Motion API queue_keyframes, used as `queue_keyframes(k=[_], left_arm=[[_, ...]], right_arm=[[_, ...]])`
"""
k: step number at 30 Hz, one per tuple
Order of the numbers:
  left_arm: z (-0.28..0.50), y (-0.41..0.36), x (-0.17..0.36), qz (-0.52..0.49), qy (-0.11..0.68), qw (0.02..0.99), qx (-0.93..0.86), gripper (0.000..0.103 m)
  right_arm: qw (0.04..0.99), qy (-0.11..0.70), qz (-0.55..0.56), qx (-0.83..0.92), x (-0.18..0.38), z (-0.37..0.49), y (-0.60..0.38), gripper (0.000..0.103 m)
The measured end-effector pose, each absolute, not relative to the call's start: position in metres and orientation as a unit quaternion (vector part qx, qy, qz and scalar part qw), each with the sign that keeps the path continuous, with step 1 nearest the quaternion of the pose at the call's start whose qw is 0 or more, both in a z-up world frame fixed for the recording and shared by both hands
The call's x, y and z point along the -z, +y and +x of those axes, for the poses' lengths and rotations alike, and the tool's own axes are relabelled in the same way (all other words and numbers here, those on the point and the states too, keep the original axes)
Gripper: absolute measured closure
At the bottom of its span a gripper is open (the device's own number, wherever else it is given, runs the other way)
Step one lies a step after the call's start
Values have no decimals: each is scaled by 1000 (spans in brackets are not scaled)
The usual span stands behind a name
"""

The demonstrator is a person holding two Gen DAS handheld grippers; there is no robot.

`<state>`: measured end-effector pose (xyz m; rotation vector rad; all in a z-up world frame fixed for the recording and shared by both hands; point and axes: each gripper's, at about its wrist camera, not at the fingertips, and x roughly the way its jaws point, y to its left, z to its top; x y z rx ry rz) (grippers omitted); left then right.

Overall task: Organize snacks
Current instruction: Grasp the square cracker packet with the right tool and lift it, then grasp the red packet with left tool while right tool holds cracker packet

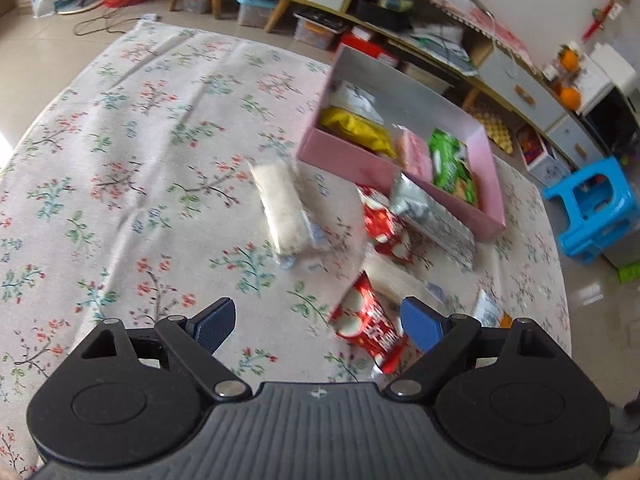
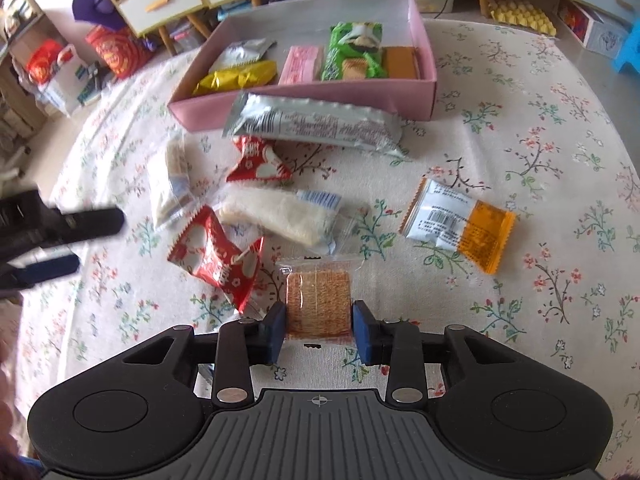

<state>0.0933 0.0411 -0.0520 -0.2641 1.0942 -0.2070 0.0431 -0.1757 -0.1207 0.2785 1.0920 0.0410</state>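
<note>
Right tongs [image 2: 319, 326] seemingly pinching cracker packet [image 2: 319, 304] edges, left tongs [image 1: 316, 330] wide, empty, bare cloth [image 1: 132, 152] beyond.

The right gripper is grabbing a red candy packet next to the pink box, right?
Not quite. In the right wrist view the right gripper is closing around a clear-wrapped cracker packet, not a red one. The pink box sits farther back.

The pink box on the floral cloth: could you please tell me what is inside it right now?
Inside the pink box lie a yellow packet, a silver-white packet, a pink wafer pack, a green biscuit pack and a brown cracker pack. The near wall hides their lower edges.
</note>
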Motion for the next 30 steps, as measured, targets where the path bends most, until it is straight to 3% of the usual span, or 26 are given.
queue_keyframes(k=[22, 26, 30], left_arm=[[92, -31, 86, -1, 533, 835, 135, 15], [94, -38, 94, 27, 531, 836, 135, 21], [98, -37, 98, 28, 534, 835, 133, 35]], right_arm=[[865, 460, 200, 32, 95, 38, -222, 70], [864, 459, 203, 32, 95, 37, -224, 70], [865, 459, 203, 30, 95, 37, -224, 70]])
